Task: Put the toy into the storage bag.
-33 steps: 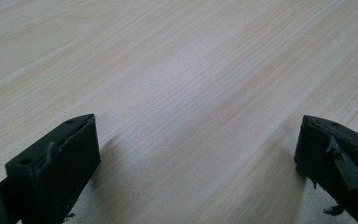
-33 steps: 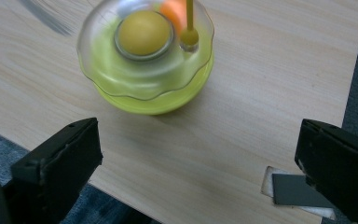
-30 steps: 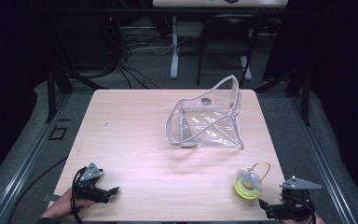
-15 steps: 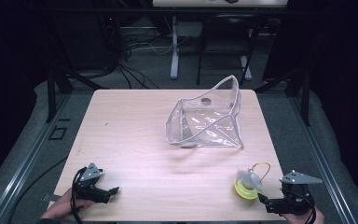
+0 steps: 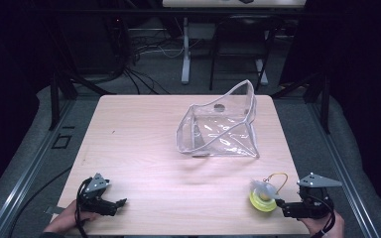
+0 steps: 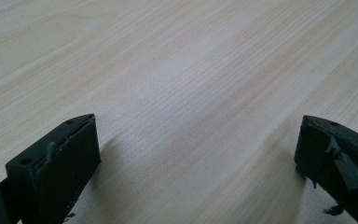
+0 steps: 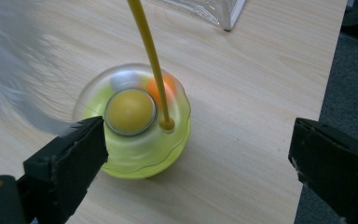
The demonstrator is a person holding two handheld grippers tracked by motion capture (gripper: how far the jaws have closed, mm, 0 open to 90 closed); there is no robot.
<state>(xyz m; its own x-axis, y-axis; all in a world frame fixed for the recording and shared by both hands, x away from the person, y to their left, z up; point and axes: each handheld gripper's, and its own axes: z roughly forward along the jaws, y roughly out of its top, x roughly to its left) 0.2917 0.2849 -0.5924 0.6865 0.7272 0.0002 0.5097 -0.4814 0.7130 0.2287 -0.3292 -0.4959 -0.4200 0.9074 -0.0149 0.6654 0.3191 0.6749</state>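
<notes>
A yellow-green dome toy (image 5: 262, 199) (image 7: 135, 123) stands near the table's front right, with a yellow ball and an orange ball under its clear top. A yellow wire (image 7: 149, 51) rises from it, and a grey feather (image 7: 14, 74) shows blurred beside it. My right gripper (image 5: 281, 206) (image 7: 198, 125) is open just right of the toy, its left jaw close to the dome and nothing between the jaws. A clear plastic pouch (image 5: 221, 129) stands open at mid-table. My left gripper (image 5: 120, 202) (image 6: 195, 123) is open low over bare wood at the front left.
The wooden table (image 5: 139, 144) ends close to the right of the toy, with grey floor (image 7: 349, 70) beyond. A corner of the clear pouch (image 7: 214, 9) shows behind the toy. Cables and stand legs (image 5: 186, 54) lie on the floor past the far edge.
My right gripper has shifted slightly forward beside the toy. The left gripper, the toy and the pouch stay where they were.
</notes>
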